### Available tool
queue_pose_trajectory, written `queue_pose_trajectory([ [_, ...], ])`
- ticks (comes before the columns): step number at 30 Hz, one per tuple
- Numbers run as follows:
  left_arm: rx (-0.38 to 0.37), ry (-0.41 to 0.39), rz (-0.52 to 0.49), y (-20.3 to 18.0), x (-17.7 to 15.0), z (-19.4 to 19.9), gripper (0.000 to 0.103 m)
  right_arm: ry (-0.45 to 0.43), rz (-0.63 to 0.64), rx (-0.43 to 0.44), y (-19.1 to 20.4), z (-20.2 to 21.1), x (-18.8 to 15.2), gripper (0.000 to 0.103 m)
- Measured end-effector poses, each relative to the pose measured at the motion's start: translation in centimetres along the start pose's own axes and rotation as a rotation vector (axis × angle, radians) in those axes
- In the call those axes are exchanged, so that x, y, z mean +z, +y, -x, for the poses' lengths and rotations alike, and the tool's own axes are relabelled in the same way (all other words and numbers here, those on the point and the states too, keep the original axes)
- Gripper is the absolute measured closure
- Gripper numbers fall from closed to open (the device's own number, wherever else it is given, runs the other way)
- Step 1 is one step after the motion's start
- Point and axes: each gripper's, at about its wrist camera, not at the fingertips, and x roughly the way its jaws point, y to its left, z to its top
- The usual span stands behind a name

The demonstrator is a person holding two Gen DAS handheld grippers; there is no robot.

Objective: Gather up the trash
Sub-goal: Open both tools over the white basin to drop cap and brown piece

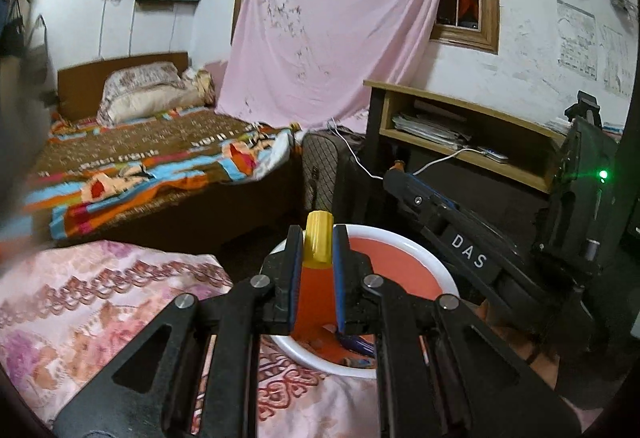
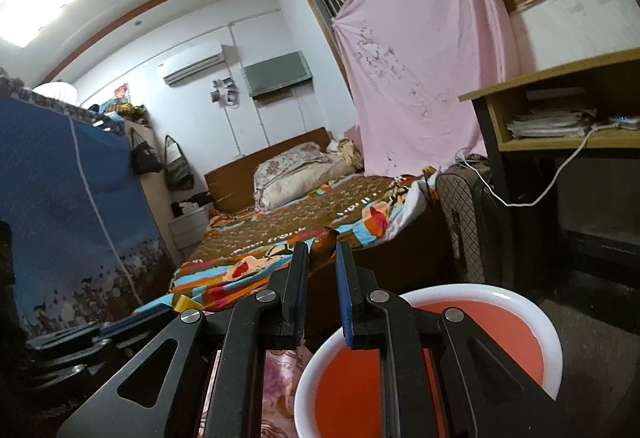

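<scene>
- Over the red bin with the white rim, your left gripper reaches forward and tips a little downward, its two black fingers running up the middle of the left wrist view.
- Its jaws are clenched on a yellow ribbed piece of trash, which sticks up past the fingertips; the blue pads press it on both sides.
- That yellow piece hangs above the near part of the bin's opening, not yet inside it.
- Down in the bin, close under the left fingers, a few scraps lie on the red lining, one of them dark blue.
- Your right gripper points nearly level, out over the bin's rim toward the bed, and its view looks rolled, with the room leaning.
- Its jaws are nearly closed on a small brown scrap, pinched at the very tips; what the scrap is you cannot tell from here.
- From the left wrist view, the right gripper's body marked DAS comes in from the right side, beside the bin and above its far rim, with a hand partly visible behind it.
- The bin stands against a pink floral cloth, which lies to its left.
</scene>
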Motion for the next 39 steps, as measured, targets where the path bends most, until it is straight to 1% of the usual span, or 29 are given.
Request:
queue_pose_trajectory([
  [6,-0.031,0.054,0.052,0.2,0.1,-1.7,0.103,0.031,-0.024,-0.031,-0.6,-0.4,-0.2,0.09],
  [13,-0.033,0.066,0.105,1.1,0.2,-2.0,0.103,0.05,-0.041,-0.05,-1.2,-0.7,-0.3,0.09],
  [22,0.02,0.038,0.138,2.3,0.0,-1.0,0.099,0.042,-0.018,-0.041,-0.7,-0.6,-0.4,0.088],
  [24,0.038,0.03,0.143,2.5,0.0,-0.7,0.098,0.036,-0.007,-0.038,-0.4,-0.6,-0.4,0.087],
  [28,0.065,0.021,0.15,3.1,0.1,0.0,0.095,0.031,0.009,-0.034,0.1,-0.6,-0.5,0.081],
  [29,0.073,0.018,0.15,3.2,0.1,0.1,0.094,0.03,0.012,-0.032,0.2,-0.6,-0.5,0.078],
  [31,0.087,0.011,0.148,3.3,0.0,0.5,0.092,0.026,0.016,-0.028,0.4,-0.6,-0.6,0.078],
  [34,0.111,0.003,0.154,3.7,-0.1,1.1,0.084,0.022,0.03,-0.028,0.8,-0.5,-0.6,0.077],
  [36,0.127,-0.005,0.163,4.0,-0.3,1.6,0.076,0.02,0.04,-0.028,1.1,-0.4,-0.6,0.072],
  [38,0.148,-0.017,0.173,4.4,-0.5,2.2,0.071,0.015,0.048,-0.026,1.4,-0.3,-0.7,0.062],
  [39,0.157,-0.021,0.176,4.5,-0.6,2.5,0.067,0.009,0.053,-0.025,1.6,-0.2,-0.7,0.061],
])
